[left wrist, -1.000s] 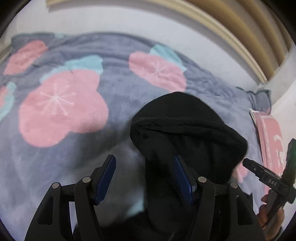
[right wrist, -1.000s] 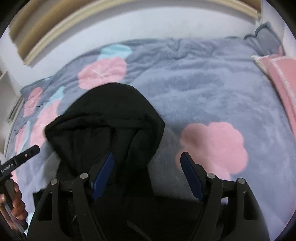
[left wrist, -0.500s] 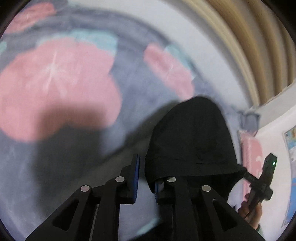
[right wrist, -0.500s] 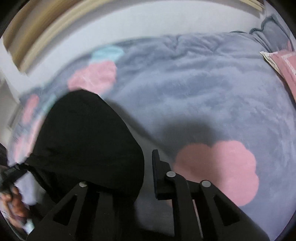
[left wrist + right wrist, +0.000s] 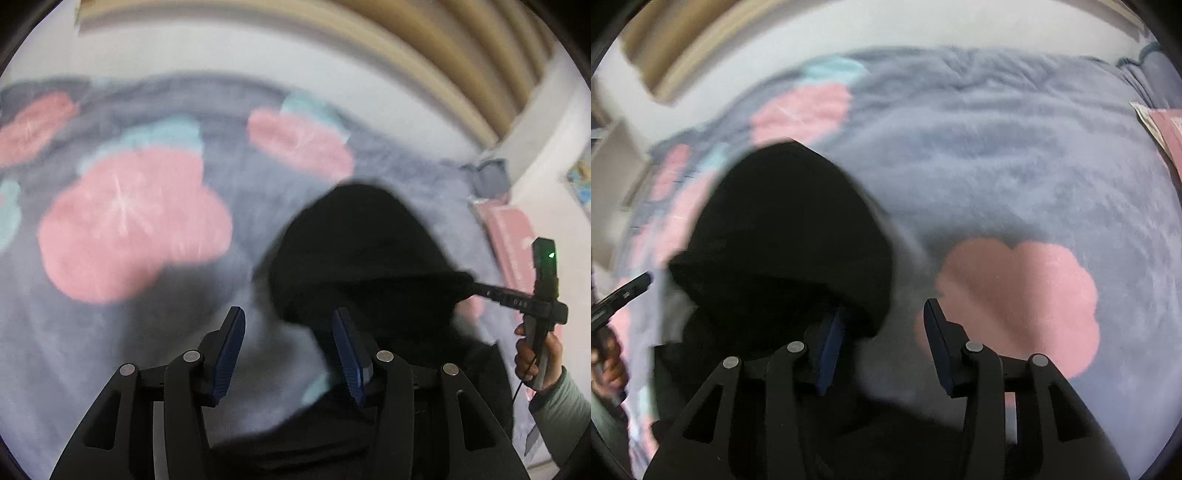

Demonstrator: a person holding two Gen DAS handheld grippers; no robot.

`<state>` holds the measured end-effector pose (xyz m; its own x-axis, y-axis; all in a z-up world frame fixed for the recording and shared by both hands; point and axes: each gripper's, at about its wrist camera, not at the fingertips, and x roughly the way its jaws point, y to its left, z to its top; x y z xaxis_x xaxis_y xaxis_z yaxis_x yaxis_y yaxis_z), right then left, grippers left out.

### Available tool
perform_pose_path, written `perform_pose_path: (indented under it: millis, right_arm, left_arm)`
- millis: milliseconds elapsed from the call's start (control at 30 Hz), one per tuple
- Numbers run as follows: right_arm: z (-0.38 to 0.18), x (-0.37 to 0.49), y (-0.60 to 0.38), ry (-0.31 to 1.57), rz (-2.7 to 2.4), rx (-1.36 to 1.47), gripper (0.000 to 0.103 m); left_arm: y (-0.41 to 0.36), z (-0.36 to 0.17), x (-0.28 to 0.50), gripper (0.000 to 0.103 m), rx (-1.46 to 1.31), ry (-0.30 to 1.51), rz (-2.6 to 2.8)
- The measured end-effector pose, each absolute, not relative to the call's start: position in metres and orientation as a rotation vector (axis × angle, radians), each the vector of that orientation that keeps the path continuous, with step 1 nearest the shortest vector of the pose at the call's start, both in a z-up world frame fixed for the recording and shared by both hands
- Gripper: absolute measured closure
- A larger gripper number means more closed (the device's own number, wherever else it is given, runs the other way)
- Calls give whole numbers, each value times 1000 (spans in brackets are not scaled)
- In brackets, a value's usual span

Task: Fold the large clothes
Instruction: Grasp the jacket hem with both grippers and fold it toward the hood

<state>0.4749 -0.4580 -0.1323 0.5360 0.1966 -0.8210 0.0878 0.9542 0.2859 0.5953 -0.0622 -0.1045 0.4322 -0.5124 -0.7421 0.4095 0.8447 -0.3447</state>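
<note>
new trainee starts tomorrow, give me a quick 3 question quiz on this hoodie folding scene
1. True or false: the left gripper is clamped shut on the black hoodie.
2. The hoodie lies on: A) a wooden table B) a grey blanket with pink flowers C) a tiled floor
3. Fill in: the right gripper is ____.

Key: 1 false, it is open. 2 B. 3 open.

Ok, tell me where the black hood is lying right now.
The black hood lies on the grey flowered blanket, right of centre in the left wrist view and left of centre in the right wrist view.
</note>
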Motion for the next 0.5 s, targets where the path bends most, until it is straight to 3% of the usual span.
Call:
perform_pose_path:
  millis: [133,233,433,500]
  right_arm:
    - [-92,481,-445,899,117,328,56]
    - [-94,507,-429,913,119,286,56]
    - [-179,543,-418,1133,91,230,57]
    - [-203,540,-418,1163,106,244,57]
  left_arm:
    - [-85,-75,608,53,-128,898,-602]
    - [-117,-95,623,53,-72,953,-605]
    - [-125,-187,632,53,-76,1196,-552]
    - [-121,-198,631,53,-140,1194,-556]
